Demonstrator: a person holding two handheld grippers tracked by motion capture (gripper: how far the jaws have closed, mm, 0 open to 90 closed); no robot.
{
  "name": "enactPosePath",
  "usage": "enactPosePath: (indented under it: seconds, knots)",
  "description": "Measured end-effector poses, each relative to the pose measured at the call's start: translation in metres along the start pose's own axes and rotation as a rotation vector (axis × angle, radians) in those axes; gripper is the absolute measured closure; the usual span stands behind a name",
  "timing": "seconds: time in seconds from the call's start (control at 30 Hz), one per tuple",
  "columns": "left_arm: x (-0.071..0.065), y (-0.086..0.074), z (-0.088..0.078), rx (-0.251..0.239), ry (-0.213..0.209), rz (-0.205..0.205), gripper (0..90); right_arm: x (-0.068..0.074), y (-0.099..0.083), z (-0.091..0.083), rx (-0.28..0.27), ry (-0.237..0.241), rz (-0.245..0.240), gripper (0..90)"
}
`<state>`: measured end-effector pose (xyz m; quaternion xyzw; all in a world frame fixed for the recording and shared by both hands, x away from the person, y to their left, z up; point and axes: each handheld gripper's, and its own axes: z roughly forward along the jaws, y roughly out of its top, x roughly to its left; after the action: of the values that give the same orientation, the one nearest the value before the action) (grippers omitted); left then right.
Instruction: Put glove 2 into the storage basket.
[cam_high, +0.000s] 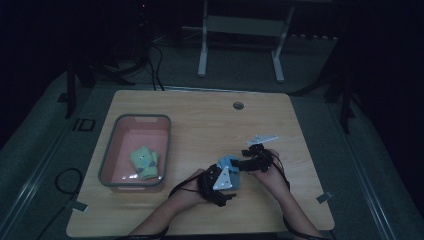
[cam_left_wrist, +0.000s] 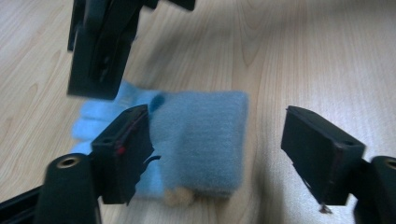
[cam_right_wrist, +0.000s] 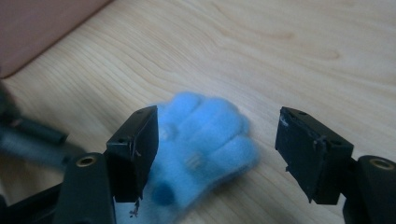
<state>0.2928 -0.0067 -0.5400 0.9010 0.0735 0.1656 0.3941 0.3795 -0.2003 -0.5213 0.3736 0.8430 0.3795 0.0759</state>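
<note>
A: How do the grippers stand?

B: The left gripper (cam_left_wrist: 217, 144) is released, jaws spread wide, and a folded light-blue fleece sock (cam_left_wrist: 196, 140) lies flat on the worktop between them. The right gripper (cam_right_wrist: 217, 147) is likewise spread, poised over the sock's fuzzy rounded end (cam_right_wrist: 205, 135).

A: Which way does the sock run?

B: From above, its long axis looks to run near to far between the two grippers, though the hands hide much of it. It sits at the near middle of the light wooden worktop (cam_high: 200, 120).

A: And farther out?

B: To the left, well apart, a pink plastic bin with a grey rim (cam_high: 112, 150) holds a pale green folded sock bundle (cam_high: 145, 162).
</note>
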Motion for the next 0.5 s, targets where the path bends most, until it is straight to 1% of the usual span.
enactPosePath:
  seconds: [0.07, 0.17, 0.2, 0.23, 0.27, 0.3, 0.33, 0.37, 0.4, 0.47, 0.5]
  knots:
    - [-0.001, -0.001, 0.004, 0.018, -0.002, 0.02, 30.1, -0.002, -0.002, 0.006, 0.015, -0.007, -0.003, 30.1]
    - [-0.001, -0.003, 0.007, 0.028, 0.002, 0.029, 35.1, -0.005, -0.007, 0.013, 0.023, -0.011, 0.005, 30.1]
    - [-0.001, -0.003, 0.007, 0.028, 0.002, 0.029, 37.4, -0.005, -0.007, 0.013, 0.023, -0.011, 0.005, 30.1]
    - [-0.001, -0.005, 0.009, 0.038, 0.001, 0.035, 37.4, -0.005, -0.008, 0.015, 0.028, -0.016, 0.004, 30.1]
    - [-0.001, -0.006, 0.01, 0.045, -0.002, 0.038, 40.7, -0.005, -0.012, 0.019, 0.039, -0.019, -0.003, 30.1]
    - [-0.001, -0.007, 0.012, 0.054, 0.005, 0.043, 41.7, -0.005, -0.014, 0.02, 0.045, -0.018, -0.001, 30.1]
    - [-0.002, -0.008, 0.013, 0.062, 0.001, 0.054, 42.8, -0.004, -0.016, 0.021, 0.051, -0.02, -0.004, 30.1]
    - [-0.002, -0.009, 0.015, 0.067, 0.005, 0.054, 44.1, -0.004, -0.017, 0.022, 0.048, -0.02, -0.003, 30.1]
    - [-0.002, -0.01, 0.015, 0.061, 0.013, 0.054, 45.7, -0.004, -0.017, 0.022, 0.046, -0.019, -0.003, 30.3]
    - [-0.001, -0.011, 0.016, 0.061, 0.021, 0.046, 52.3, -0.002, -0.018, 0.023, 0.048, -0.023, -0.005, 30.9]
    - [0.0, -0.011, 0.016, 0.061, 0.021, 0.04, 56.3, -0.002, -0.019, 0.023, 0.044, -0.024, -0.005, 32.9]
